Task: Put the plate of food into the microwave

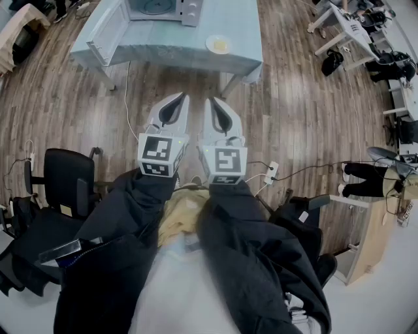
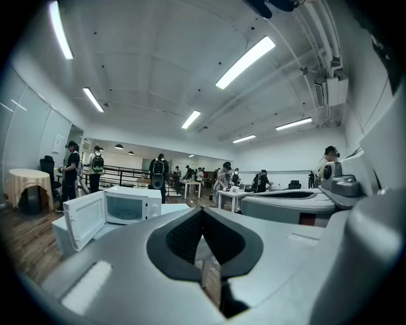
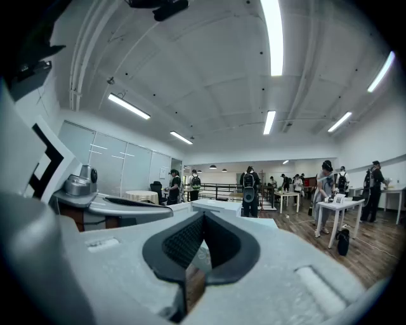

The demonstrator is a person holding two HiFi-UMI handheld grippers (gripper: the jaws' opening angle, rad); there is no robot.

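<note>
Wood-plank floor (image 1: 294, 111), pale blue table (image 1: 170, 45) ahead, round white plate of yellow food (image 1: 218, 44) near its front edge, white microwave (image 2: 124, 206) open behind, left gripper (image 1: 181, 99) and right gripper (image 1: 211, 102) level, jaws closed on nothing.

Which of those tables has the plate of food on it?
The blue-clothed table straight ahead, the one with the microwave. The plate sits near its front right corner; the white tables at right have no cloth.

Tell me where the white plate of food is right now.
In the head view, the round white plate of yellow food sits near the front right edge of the pale blue table, to the right of the white microwave.
</note>
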